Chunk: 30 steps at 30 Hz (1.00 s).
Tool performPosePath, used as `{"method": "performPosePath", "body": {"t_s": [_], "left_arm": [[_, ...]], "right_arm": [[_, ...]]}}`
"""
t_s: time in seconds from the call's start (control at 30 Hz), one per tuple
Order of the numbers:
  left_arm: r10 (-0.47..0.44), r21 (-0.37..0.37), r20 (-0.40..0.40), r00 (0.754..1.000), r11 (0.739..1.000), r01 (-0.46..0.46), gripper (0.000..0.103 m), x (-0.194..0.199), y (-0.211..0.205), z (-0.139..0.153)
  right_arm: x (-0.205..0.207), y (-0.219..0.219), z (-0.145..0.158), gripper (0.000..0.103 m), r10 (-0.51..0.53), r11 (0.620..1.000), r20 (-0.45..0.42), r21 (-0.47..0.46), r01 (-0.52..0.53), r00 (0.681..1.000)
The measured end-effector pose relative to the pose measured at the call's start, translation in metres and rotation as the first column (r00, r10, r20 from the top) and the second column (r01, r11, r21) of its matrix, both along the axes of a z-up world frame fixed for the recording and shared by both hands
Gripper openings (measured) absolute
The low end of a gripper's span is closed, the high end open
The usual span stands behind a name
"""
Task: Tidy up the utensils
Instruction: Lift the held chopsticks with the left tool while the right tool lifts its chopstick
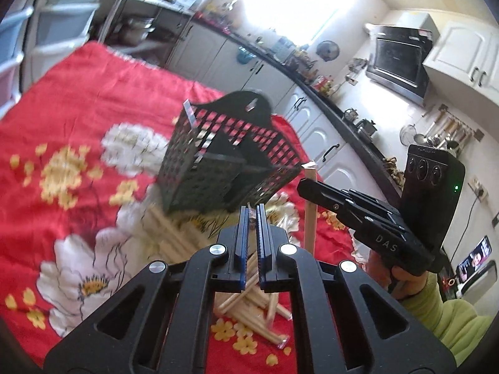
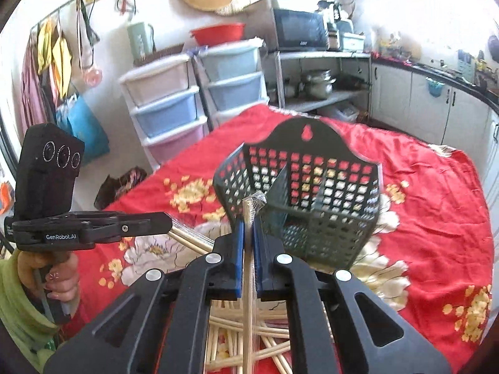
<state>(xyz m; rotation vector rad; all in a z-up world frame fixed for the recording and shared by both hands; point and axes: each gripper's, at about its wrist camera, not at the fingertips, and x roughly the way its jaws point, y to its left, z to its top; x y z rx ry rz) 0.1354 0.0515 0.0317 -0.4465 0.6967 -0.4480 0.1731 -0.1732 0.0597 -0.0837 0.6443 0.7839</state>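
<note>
Your right tongs gripped a wrapped chopstick pair upright, ready for the basket; your left tongs pinched another pair.

One basket, two grippers, many chopsticks.

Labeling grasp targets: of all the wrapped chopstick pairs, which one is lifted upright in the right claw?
The wrapped chopstick pair clamped in the right claw, its crinkled tip pointing at the black basket. The other pairs lie piled on the red cloth.

Basket stands on tablecloth behind chopstick pile.
</note>
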Motion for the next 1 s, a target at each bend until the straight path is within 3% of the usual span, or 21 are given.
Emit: {"method": "performPosePath", "body": {"t_s": [0.63, 1.0], "left_arm": [[-0.080, 0.072, 0.231, 0.970, 0.995, 0.065, 0.002, 0.008, -0.033, 0.095], [-0.051, 0.124, 0.350, 0.935, 0.992, 0.008, 0.002, 0.004, -0.025, 0.147]], "right_arm": [[-0.005, -0.064, 0.072, 0.006, -0.163, 0.971, 0.133, 0.195, 0.136, 0.978], [0.001, -0.080, 0.120, 0.006, -0.250, 0.932, 0.225, 0.319, 0.171, 0.942]]}}
